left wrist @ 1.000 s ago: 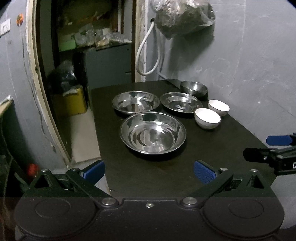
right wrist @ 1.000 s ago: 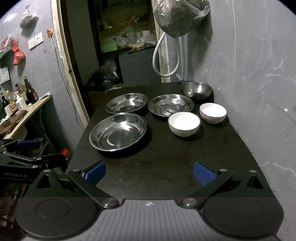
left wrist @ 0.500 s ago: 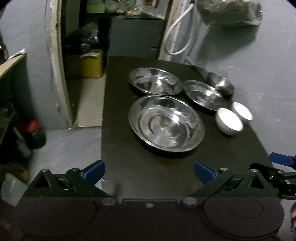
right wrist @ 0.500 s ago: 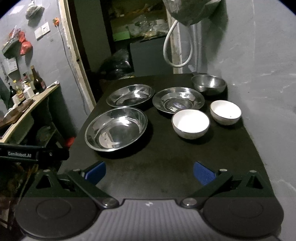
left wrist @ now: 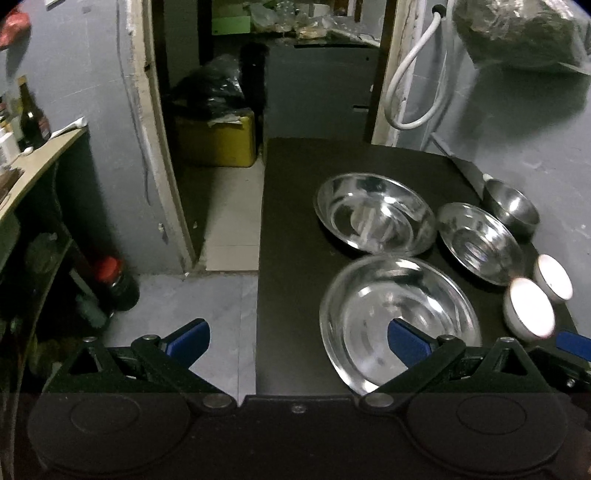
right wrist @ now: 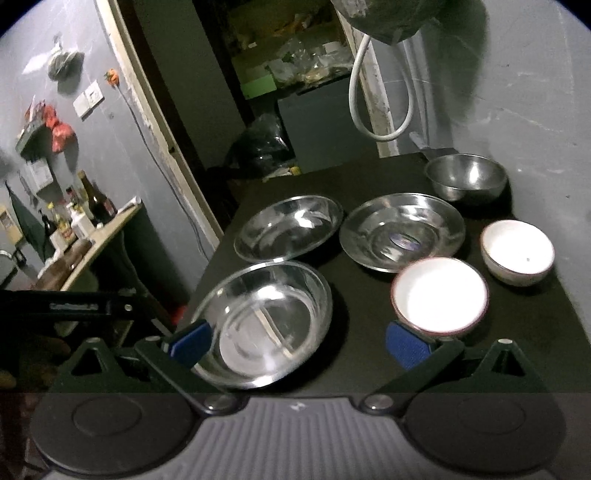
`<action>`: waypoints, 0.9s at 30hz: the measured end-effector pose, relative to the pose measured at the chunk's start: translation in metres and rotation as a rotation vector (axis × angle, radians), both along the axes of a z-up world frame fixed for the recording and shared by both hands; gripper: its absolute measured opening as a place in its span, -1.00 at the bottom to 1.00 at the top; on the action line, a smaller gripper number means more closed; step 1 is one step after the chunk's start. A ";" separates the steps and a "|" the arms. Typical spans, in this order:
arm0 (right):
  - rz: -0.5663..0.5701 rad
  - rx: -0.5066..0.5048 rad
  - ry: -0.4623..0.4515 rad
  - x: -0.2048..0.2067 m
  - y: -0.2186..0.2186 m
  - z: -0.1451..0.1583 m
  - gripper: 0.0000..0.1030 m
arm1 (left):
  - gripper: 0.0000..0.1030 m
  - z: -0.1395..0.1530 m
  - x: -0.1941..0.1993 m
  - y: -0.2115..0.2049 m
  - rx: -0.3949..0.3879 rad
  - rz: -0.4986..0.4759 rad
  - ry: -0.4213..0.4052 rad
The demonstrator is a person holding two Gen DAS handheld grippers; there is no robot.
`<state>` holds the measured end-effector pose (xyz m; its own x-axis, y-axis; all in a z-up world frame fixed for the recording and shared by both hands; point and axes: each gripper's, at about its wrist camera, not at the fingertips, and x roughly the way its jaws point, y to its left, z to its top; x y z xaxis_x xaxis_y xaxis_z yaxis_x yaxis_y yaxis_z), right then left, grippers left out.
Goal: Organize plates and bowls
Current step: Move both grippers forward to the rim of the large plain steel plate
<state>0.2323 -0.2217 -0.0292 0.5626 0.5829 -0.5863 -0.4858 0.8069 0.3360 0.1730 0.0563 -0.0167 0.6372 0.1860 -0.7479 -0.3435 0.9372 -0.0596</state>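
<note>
On a black table [right wrist: 517, 332] stand three steel plates: a near one [right wrist: 266, 317] [left wrist: 399, 314], a far left one [right wrist: 291, 227] [left wrist: 373, 214], and a far right one [right wrist: 402, 230] [left wrist: 480, 242]. A steel bowl [right wrist: 465, 177] [left wrist: 511, 205] sits at the back right. Two white bowls stand at the right, one near [right wrist: 439, 295] [left wrist: 530, 312] and one farther [right wrist: 517, 251] [left wrist: 554, 278]. My left gripper [left wrist: 297, 339] is open and empty over the table's left front edge. My right gripper [right wrist: 297, 341] is open and empty just above the near plate and near white bowl.
A grey wall [right wrist: 535, 92] borders the table on the right, with a white hose [right wrist: 380, 92] and a hanging bag [left wrist: 517, 33]. A doorway [left wrist: 221, 110] opens at the back left. A wooden shelf with bottles [right wrist: 85, 218] stands at the left.
Both grippers have moved forward toward the dishes. The left one has swung left, so the dishes now lie to its right. Both stay open and empty.
</note>
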 end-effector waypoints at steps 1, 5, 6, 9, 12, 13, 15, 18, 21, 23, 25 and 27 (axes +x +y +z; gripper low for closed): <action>-0.004 0.009 0.006 0.005 0.004 0.000 1.00 | 0.98 -0.001 0.007 0.006 -0.001 -0.007 0.000; -0.019 0.049 0.036 0.021 0.020 0.000 1.00 | 0.98 -0.004 0.042 0.032 -0.023 -0.036 -0.014; -0.015 0.053 0.039 0.026 0.024 0.000 1.00 | 0.98 -0.006 0.052 0.038 -0.028 -0.043 -0.012; -0.036 0.064 0.051 0.045 0.037 -0.003 1.00 | 0.98 -0.011 0.081 0.052 -0.039 -0.069 -0.007; -0.071 0.111 0.097 0.065 0.046 -0.008 0.97 | 0.98 -0.016 0.112 0.061 -0.058 -0.099 0.008; -0.083 0.127 0.106 0.072 0.049 -0.010 0.96 | 0.98 -0.017 0.121 0.064 -0.066 -0.111 0.007; -0.102 0.140 0.114 0.083 0.054 -0.015 0.91 | 0.96 -0.020 0.139 0.066 -0.077 -0.132 0.007; -0.128 0.136 0.129 0.099 0.064 -0.023 0.77 | 0.89 -0.026 0.161 0.068 -0.099 -0.153 0.013; -0.158 0.136 0.138 0.110 0.070 -0.030 0.66 | 0.77 -0.033 0.177 0.069 -0.124 -0.175 0.026; -0.178 0.133 0.146 0.117 0.074 -0.034 0.58 | 0.68 -0.037 0.185 0.068 -0.127 -0.185 0.033; -0.194 0.130 0.153 0.122 0.078 -0.037 0.53 | 0.61 -0.041 0.191 0.070 -0.138 -0.190 0.034; -0.207 0.128 0.164 0.127 0.080 -0.040 0.43 | 0.48 -0.045 0.194 0.072 -0.156 -0.193 0.037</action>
<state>0.3596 -0.1420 -0.0694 0.5806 0.5409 -0.6086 -0.2462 0.8291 0.5020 0.3674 0.1280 -0.0616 0.6217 -0.0562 -0.7813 -0.1637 0.9661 -0.1997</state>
